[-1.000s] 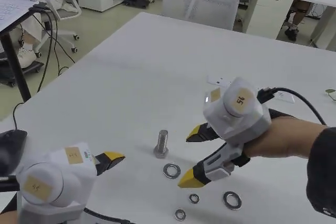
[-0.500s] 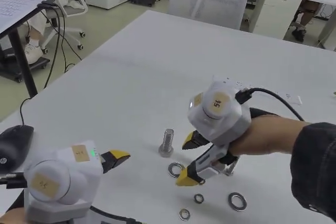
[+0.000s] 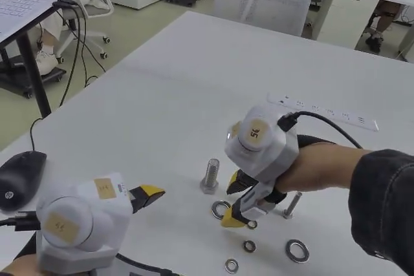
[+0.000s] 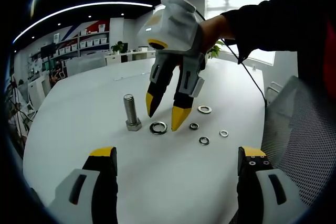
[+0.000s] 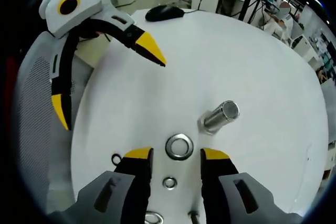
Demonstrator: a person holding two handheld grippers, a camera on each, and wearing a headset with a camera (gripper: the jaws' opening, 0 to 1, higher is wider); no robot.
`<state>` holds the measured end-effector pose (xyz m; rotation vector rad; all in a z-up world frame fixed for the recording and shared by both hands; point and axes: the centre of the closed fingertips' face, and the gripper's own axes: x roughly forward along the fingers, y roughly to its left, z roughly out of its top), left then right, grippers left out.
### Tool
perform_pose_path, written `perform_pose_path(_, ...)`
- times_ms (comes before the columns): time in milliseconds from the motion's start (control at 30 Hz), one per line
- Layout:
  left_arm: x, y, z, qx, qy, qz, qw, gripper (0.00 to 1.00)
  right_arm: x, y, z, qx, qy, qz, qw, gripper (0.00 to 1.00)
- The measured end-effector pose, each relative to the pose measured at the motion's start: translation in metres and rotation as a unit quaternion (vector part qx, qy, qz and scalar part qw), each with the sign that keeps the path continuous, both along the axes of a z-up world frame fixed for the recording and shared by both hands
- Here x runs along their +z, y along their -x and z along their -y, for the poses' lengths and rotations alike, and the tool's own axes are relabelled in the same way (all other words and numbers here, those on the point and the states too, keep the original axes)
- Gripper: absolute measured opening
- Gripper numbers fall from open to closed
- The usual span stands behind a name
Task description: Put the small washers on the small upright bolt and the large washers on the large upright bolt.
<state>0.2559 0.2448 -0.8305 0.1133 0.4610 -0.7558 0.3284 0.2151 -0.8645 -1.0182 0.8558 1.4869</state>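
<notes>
Large washer [image 5: 179, 147] flat on desk [image 3: 194, 95], just beside large upright bolt [image 3: 210, 176]; straight ahead of right gripper [image 3: 230, 205], between its spread, empty jaws. Left gripper [image 4: 177, 152] farther from bolt, jaws wide apart, empty.

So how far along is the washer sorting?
Done: nothing. The large bolt and small bolt are both bare.
In hand: the right gripper is open, jaws poised at a large washer beside the large bolt, not gripped.
To do: all five washers lie loose on the table. The left gripper is open and holds nothing.
</notes>
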Motion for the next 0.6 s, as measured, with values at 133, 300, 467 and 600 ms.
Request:
perform_pose_path(133,-0.0009,0.0,-0.0002,0.001,0.001,-0.002,1.0,0.95,-0.0025,-0.0003,0.0002,0.004,0.007,-0.001,1.0,0.37)
perform_pose_path(300,-0.0003,0.0,0.0,0.003,0.002,-0.003,1.0,0.95,-0.0051,-0.0008,-0.0009,0.006,0.012,-0.002,0.9999,0.35)
perform_pose_path(467,-0.0004,-0.0004,0.0002,0.004,0.002,-0.004,1.0,0.95,-0.0085,-0.0012,-0.0009,0.014,0.021,0.004,0.9997,0.34)
perform_pose_path(600,0.0003,-0.0011,0.0003,0.005,0.004,-0.004,1.0,0.95,-0.0082,-0.0017,-0.0012,0.015,0.023,0.005,0.9996,0.33)
